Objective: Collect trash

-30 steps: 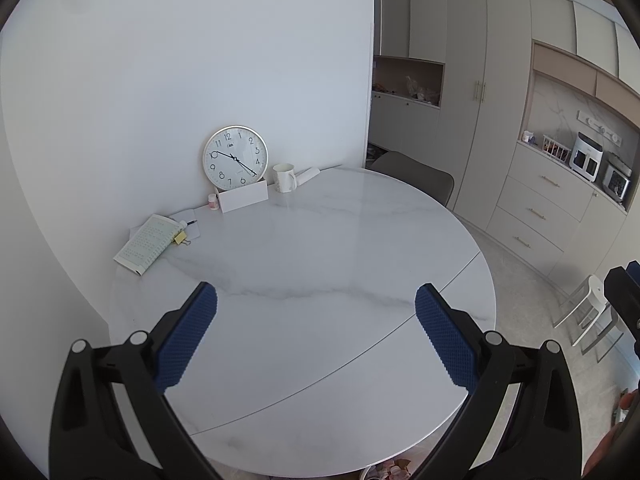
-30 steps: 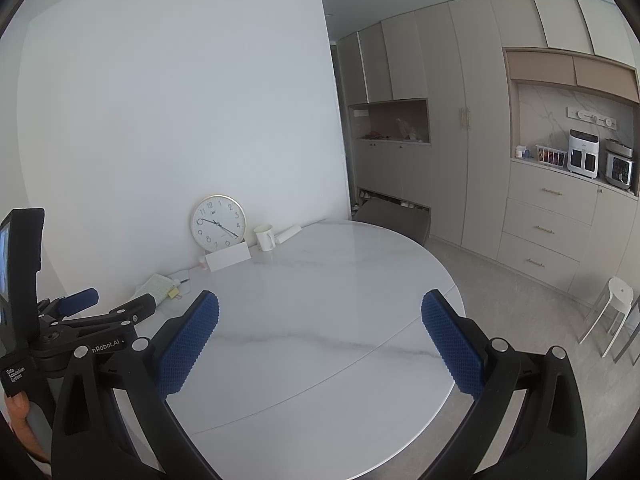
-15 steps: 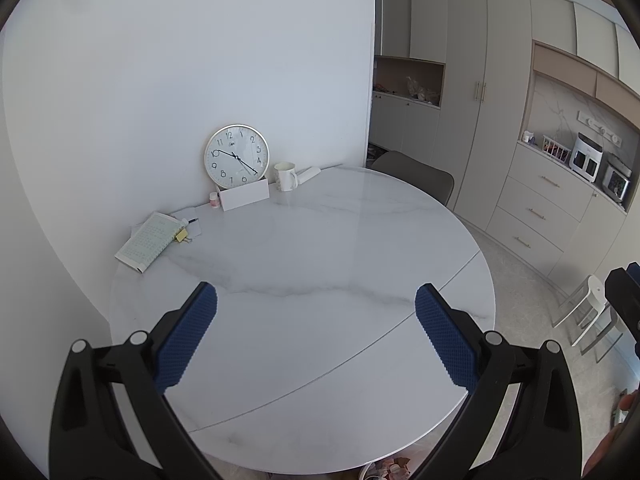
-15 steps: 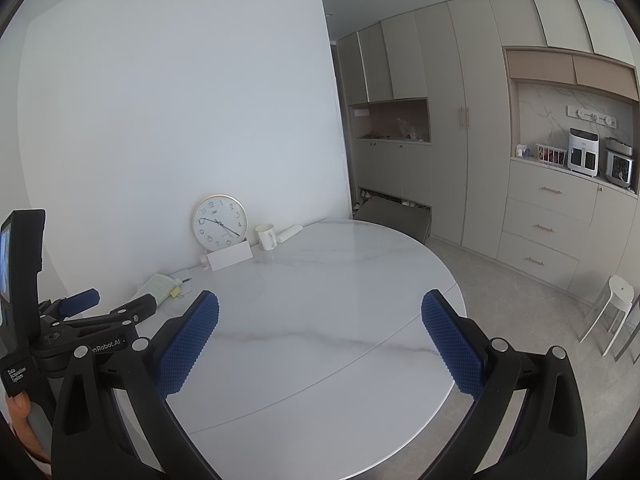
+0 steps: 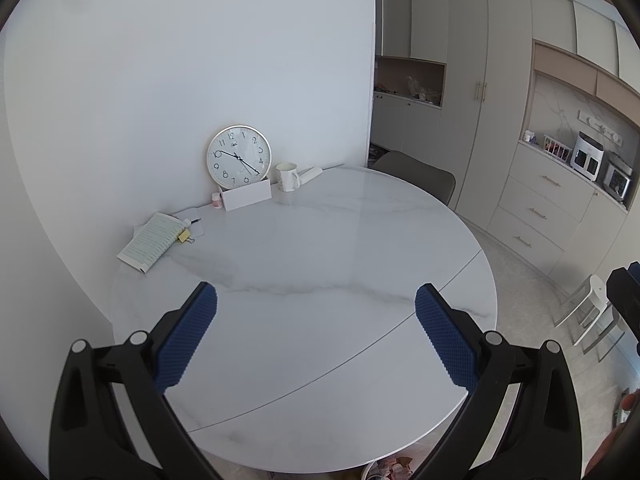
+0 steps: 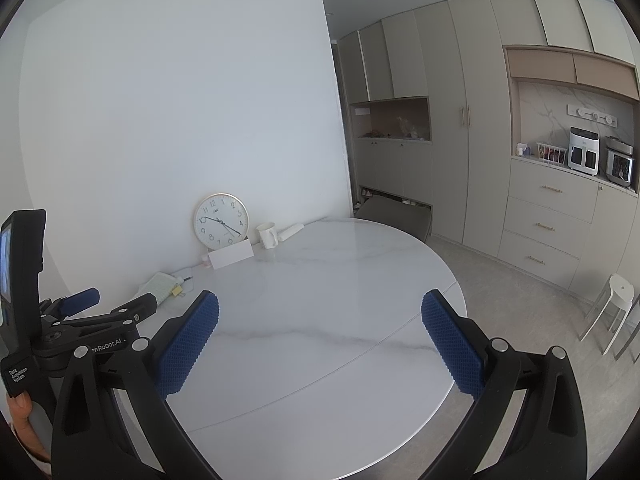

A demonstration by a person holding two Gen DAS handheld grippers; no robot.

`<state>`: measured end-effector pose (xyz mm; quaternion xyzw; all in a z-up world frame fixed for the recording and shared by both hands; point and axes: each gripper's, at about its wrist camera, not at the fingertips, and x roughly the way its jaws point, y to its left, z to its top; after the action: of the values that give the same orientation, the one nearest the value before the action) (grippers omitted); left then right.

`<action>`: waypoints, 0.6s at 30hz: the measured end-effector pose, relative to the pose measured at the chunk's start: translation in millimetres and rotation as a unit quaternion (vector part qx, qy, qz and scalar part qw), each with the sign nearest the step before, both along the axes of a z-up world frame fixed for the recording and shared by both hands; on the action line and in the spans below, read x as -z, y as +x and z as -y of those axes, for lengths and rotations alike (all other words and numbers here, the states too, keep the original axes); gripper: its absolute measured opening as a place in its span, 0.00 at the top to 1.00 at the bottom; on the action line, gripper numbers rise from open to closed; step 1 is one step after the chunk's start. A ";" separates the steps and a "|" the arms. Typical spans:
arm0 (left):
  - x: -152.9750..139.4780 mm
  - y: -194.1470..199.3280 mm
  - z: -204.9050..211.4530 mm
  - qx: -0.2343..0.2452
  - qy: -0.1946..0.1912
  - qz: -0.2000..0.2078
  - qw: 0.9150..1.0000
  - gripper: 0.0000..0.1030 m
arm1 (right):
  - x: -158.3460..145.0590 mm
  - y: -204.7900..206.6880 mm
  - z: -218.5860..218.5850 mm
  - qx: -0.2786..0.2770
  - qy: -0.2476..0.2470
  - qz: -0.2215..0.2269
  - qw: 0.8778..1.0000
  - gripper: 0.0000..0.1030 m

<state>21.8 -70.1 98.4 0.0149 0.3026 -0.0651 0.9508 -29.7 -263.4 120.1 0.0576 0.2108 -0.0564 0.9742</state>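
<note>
We hold both grippers above the near edge of a round white marble surface [image 5: 320,264], and both sets of blue fingers stand wide apart with nothing between them: the left gripper [image 5: 316,300] and the right gripper [image 6: 320,308].

At the far edge, against the white wall [image 5: 200,60], a round clock [image 5: 239,156] leans behind a small white box [image 5: 247,196], with a white mug [image 5: 288,176] just beside it. Further left lie an open booklet [image 5: 152,240], a yellow clip [image 5: 185,236] and loose papers [image 5: 192,220]; we see no other trash on the surface.

A grey chair [image 5: 416,172] sits behind it. Beige cabinets [image 6: 452,120] line the far wall, with appliances [image 6: 584,154] in a niche and a white stool [image 6: 616,304] on the floor.
</note>
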 end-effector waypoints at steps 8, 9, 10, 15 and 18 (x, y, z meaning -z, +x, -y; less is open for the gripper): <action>-2.8 -2.6 -1.2 -0.003 0.002 0.002 1.000 0.08 | -0.5 -3.4 -1.4 -0.001 0.001 0.003 1.000 0.02; -2.8 -2.7 -1.2 -0.003 0.002 0.001 1.000 0.08 | -0.8 -3.0 -0.5 -0.001 0.002 0.003 1.000 0.02; -3.2 -2.5 -1.2 -0.003 0.002 0.001 1.000 0.08 | -0.7 -3.3 -0.4 -0.001 0.003 0.003 1.000 0.02; -3.8 -3.2 -1.4 -0.006 0.003 0.004 1.000 0.08 | -0.7 -3.9 0.1 -0.002 0.003 0.003 1.000 0.02; -4.6 -4.1 -1.3 -0.009 0.005 0.010 1.000 0.08 | -0.7 -3.9 -0.2 -0.001 0.003 0.003 1.000 0.02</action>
<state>17.7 -68.8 103.0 0.0173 0.2940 -0.0555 0.9540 -33.6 -263.2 120.9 0.0600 0.2080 -0.0544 0.9748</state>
